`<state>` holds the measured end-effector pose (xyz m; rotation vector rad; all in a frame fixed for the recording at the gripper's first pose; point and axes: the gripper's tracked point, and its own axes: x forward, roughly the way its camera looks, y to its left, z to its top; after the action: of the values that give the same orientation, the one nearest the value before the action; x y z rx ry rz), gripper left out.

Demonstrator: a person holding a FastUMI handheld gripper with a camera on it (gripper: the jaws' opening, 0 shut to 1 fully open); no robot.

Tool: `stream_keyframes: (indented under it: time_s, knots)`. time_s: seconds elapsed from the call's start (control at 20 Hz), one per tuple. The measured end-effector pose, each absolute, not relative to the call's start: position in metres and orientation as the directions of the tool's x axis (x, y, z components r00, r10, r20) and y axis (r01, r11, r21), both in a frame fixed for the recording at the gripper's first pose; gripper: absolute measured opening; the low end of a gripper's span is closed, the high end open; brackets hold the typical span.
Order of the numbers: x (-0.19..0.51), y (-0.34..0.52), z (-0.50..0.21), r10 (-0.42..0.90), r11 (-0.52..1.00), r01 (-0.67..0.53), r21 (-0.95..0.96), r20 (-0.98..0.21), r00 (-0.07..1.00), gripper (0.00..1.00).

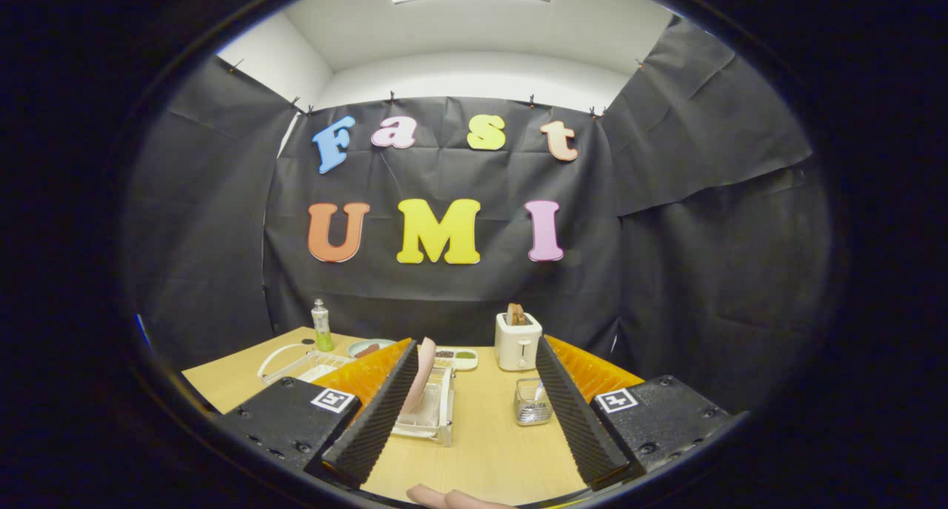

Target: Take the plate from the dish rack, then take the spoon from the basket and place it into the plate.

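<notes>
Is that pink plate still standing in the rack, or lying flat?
Standing. The plate sits on edge in the white dish rack, just ahead of the open claw, untouched.

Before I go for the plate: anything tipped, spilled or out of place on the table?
Nothing stands out. The plate stands on edge in the dish rack, the wire basket and toaster sit upright, and the table shows no spill. The gripper hangs open above it.

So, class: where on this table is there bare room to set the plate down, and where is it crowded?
Bare wood lies between the open gripper fingers, bordered by the dish rack holding the plate, and the wire basket. The far edge is crowded: bottle, dishes, toaster.
</notes>
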<state>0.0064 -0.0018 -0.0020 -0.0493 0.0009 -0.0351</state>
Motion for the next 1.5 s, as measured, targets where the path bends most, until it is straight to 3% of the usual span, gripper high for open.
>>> stream_keyframes:
  time_s: [0.3, 0.6, 1.05, 1.25, 1.5]
  knots:
    - [0.047, 0.012, -0.009, -0.029, 0.997, 0.023, -0.079, -0.077, 0.997, 1.00]
    - [0.131, 0.053, -0.029, 0.002, 0.991, -0.044, -0.124, -0.320, 0.947, 1.00]
    - [0.247, 0.074, -0.075, -0.095, 0.989, -0.016, -0.146, -0.719, 0.689, 0.97]
    - [0.271, 0.070, -0.085, -0.157, 0.985, 0.034, -0.167, -0.812, 0.562, 0.80]
    - [0.275, 0.066, -0.100, -0.197, 0.977, 0.009, -0.215, -0.875, 0.442, 0.58]
